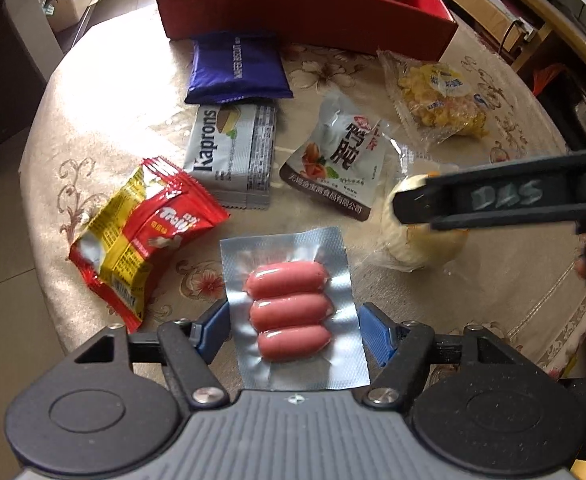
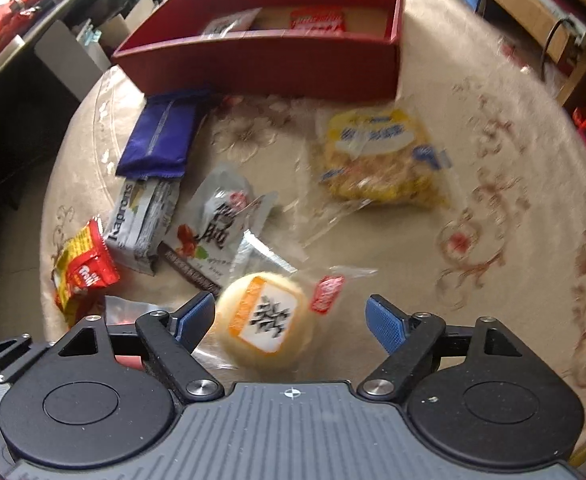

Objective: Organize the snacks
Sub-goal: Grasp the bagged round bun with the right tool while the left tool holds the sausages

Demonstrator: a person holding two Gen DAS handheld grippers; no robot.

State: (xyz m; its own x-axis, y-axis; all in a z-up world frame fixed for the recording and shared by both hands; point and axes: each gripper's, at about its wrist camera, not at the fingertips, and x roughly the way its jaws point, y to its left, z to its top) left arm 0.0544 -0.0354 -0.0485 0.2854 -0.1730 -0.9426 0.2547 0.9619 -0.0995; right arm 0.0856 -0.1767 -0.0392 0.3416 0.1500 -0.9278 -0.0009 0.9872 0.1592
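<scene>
The left tool point(image 1: 293, 330) is hovering with its jaws spread wide, straddling the sausage pack point(image 1: 293, 308), which is lying flat on the desk point(image 1: 93, 92) directly beneath and between the blue pads point(image 1: 375, 334). The pack's long axis is running away from the tool toward the red box point(image 1: 293, 4), so the pads are facing its long edges; closing looks like the natural next move. The right tool point(image 2: 291, 320) is likewise gaping, gripping nothing, and it is sitting over the round yellow cake point(image 2: 267, 322), which is lying nearer its left pad than its right. Each tool is nearest its own snack. The box is standing at the far side of the desk, already holding a couple of packets point(image 2: 317, 20), while other snacks are lying scattered between
</scene>
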